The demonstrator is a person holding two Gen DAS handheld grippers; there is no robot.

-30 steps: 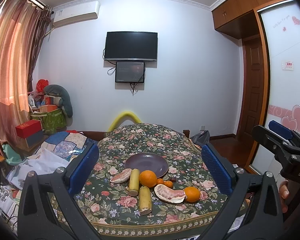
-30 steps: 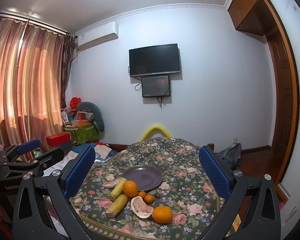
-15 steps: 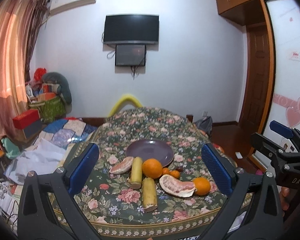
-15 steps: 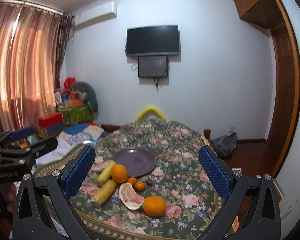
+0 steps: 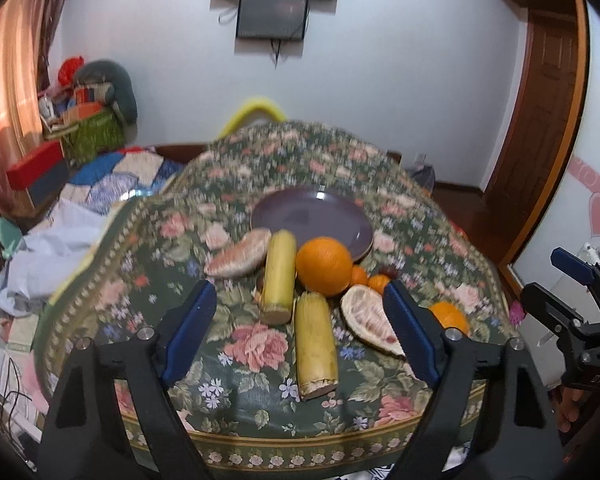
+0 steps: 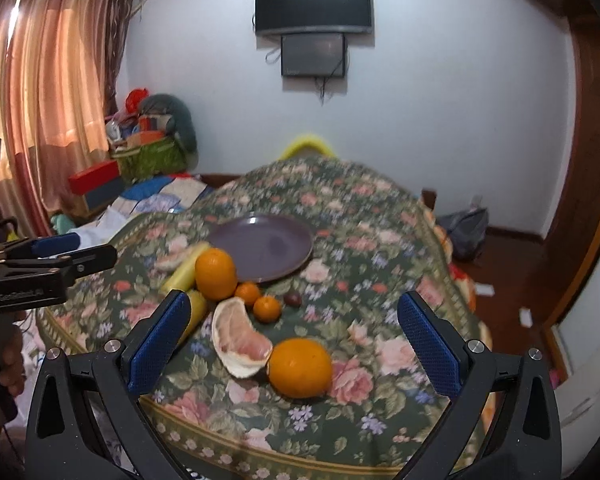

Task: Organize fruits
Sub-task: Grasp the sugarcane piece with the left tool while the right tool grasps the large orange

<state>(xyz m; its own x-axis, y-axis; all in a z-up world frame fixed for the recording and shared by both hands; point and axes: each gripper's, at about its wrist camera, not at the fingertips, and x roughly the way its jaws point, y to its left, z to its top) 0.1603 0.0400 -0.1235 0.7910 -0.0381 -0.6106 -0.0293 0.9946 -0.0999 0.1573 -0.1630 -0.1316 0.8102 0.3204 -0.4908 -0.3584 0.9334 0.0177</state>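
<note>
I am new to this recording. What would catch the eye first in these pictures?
Fruit lies clustered on the floral tablecloth: a big orange nearest, a peeled pomelo piece beside it, sugarcane pieces to the left. Behind them sits an empty purple plate. Both grippers, left closing and right, hold nothing.

We see our right gripper wide open over a flowery table, near a big orange (touching a pomelo piece).

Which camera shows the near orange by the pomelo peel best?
Right wrist: the near orange sits whole and unobstructed between the jaws. In the left wrist view the near orange is half hidden behind a blue pad.
</note>
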